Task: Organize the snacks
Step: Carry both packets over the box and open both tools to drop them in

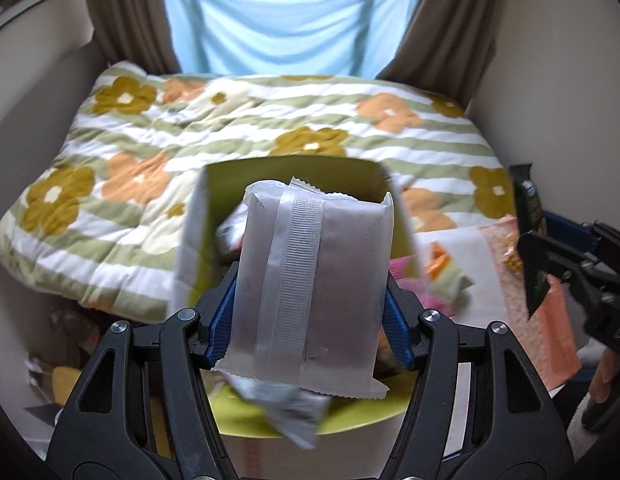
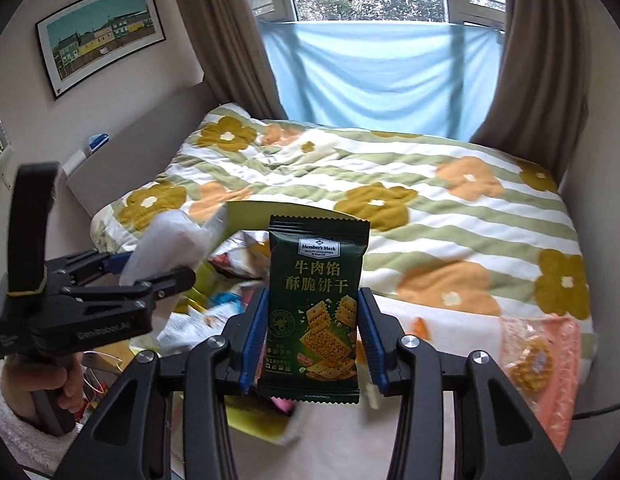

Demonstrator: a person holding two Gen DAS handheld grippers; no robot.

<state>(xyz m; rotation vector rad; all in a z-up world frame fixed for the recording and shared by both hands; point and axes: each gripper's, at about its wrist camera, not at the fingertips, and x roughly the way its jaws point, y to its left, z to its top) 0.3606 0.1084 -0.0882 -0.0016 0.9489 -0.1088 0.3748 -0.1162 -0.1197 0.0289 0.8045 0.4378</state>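
Note:
My left gripper (image 1: 310, 296) is shut on a white snack packet (image 1: 310, 280), seam side facing the camera, held above an open yellow-green box (image 1: 294, 172) with several snack packets inside. My right gripper (image 2: 311, 320) is shut on a dark green biscuit packet (image 2: 315, 312) held upright. In the right wrist view the left gripper (image 2: 150, 280) with its white packet (image 2: 170, 244) is at the left, over the box (image 2: 250, 416). In the left wrist view the right gripper (image 1: 549, 256) holds the green packet (image 1: 529, 216) at the far right.
A bed with a flower-pattern quilt (image 2: 429, 208) fills the background. A pink-and-white bag (image 1: 521, 292) with cookies lies right of the box. Loose wrappers lie on the floor at the left (image 1: 50, 376). Curtains and a blue cloth (image 2: 373, 76) hang behind.

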